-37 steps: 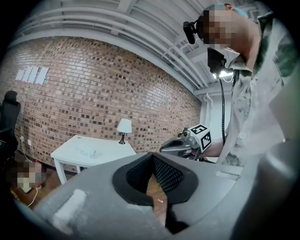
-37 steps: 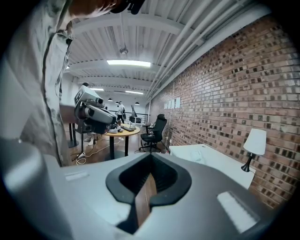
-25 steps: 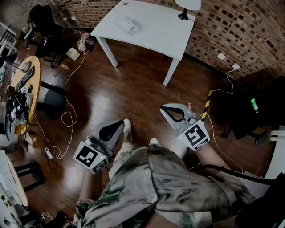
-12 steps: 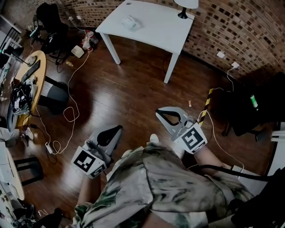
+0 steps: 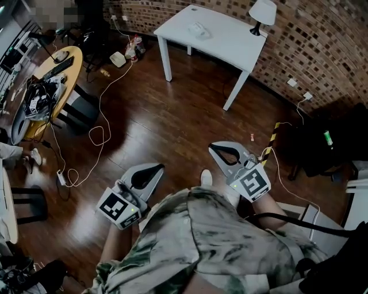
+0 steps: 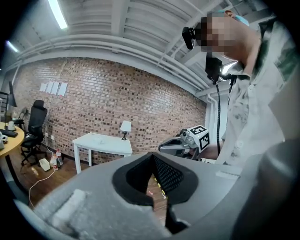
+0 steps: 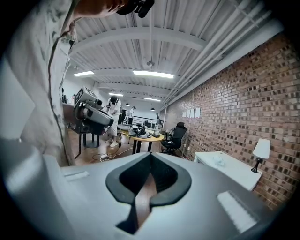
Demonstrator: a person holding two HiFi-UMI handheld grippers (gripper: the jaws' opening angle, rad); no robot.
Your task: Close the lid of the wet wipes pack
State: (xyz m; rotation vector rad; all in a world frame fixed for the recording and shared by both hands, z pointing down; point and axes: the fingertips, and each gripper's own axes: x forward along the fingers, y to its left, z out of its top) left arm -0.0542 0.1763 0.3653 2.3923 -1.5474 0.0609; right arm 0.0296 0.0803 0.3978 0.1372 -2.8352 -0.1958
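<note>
White and soft-looking, the small wet wipes pack (image 5: 199, 30) is seen lying on the white rectangular desk (image 5: 233, 49) beside the brick wall (image 5: 322, 40), with a white table lamp (image 5: 263, 12) at the desk's far corner. The grey left gripper (image 5: 158, 167) and the grey right gripper (image 5: 212, 146) are held low over the dark wooden floor (image 5: 161, 115), well apart from the desk. The fingers of each are pressed together at the tips, and nothing is held between them.

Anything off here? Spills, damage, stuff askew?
Nothing spilled or damaged. A white cable trails loose across the floor, and the wipes pack lies on the table, far from the left gripper and right gripper, both shut.
</note>
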